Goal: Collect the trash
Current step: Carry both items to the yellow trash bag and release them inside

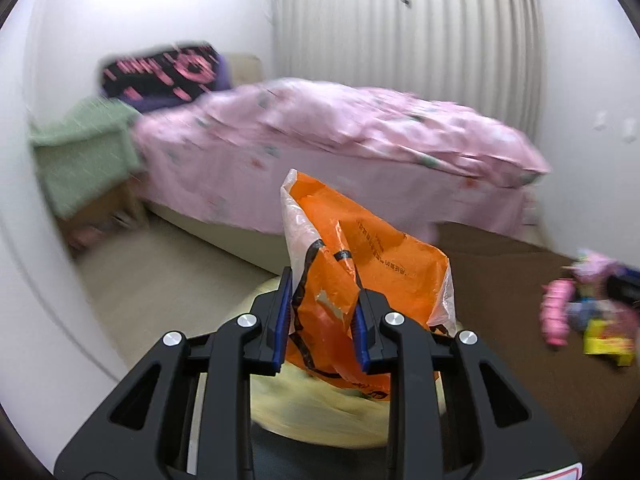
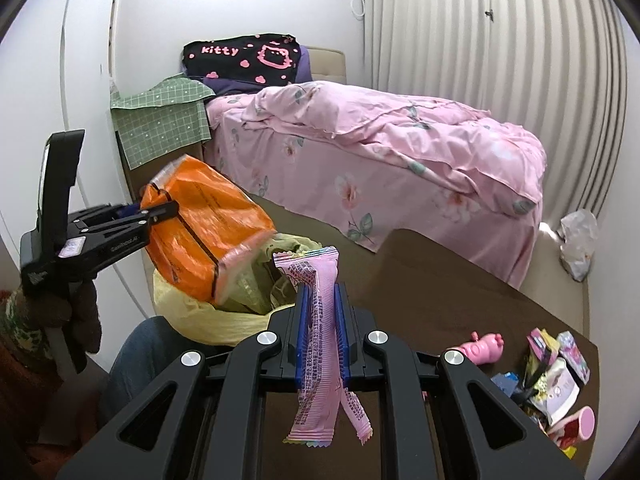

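Note:
My left gripper (image 1: 323, 286) is shut on a crumpled orange snack bag (image 1: 372, 248), which sticks up between the blue pads. In the right wrist view the same gripper (image 2: 160, 210) holds the orange bag (image 2: 200, 224) over an open yellow trash bag (image 2: 208, 316); that trash bag (image 1: 320, 412) also shows below the left jaws. My right gripper (image 2: 322, 292) is shut on a long pink printed wrapper (image 2: 316, 360) that hangs down past the pads, just right of the trash bag's mouth.
A brown table (image 2: 440, 288) carries a heap of wrappers (image 2: 552, 376) and a pink pig toy (image 2: 480, 344) at the right. Behind stands a bed with pink covers (image 2: 400, 152). A crumpled white bag (image 2: 576, 240) lies on the floor. A gloved hand (image 2: 76, 312) holds the left gripper.

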`<act>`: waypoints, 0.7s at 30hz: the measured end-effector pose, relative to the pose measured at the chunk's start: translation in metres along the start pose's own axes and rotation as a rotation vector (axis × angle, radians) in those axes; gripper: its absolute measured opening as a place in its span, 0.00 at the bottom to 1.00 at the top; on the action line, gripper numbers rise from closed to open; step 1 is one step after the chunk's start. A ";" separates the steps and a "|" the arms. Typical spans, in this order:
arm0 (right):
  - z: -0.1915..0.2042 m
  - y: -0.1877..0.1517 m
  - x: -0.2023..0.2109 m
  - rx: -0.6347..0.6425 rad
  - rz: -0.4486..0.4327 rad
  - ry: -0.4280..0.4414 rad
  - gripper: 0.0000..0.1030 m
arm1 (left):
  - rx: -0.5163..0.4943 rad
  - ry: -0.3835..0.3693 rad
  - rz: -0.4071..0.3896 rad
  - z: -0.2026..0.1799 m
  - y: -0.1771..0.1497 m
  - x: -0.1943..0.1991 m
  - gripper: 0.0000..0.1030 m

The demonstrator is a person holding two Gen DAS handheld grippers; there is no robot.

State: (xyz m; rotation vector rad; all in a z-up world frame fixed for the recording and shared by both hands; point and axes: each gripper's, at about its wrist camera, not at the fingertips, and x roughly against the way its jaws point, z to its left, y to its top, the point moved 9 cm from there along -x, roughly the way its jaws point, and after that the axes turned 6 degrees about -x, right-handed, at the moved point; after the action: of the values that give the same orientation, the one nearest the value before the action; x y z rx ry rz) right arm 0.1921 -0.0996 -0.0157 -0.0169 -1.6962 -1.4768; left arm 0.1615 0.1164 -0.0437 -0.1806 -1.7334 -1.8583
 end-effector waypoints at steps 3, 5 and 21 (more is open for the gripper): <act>0.001 0.004 -0.013 0.008 0.012 0.017 0.12 | 0.025 0.104 -0.003 0.018 -0.002 -0.004 0.24; 0.002 0.010 -0.025 0.008 0.019 0.042 0.12 | 0.068 0.085 0.019 0.023 -0.008 -0.011 0.24; 0.035 0.030 -0.187 -0.056 0.229 0.316 0.12 | 0.010 -0.005 0.318 -0.012 -0.086 -0.089 0.24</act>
State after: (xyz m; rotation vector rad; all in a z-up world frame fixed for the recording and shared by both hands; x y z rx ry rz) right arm 0.3040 0.0318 -0.1006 -0.0070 -1.3512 -1.2804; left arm 0.1952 0.1324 -0.1628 -0.4307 -1.6095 -1.6178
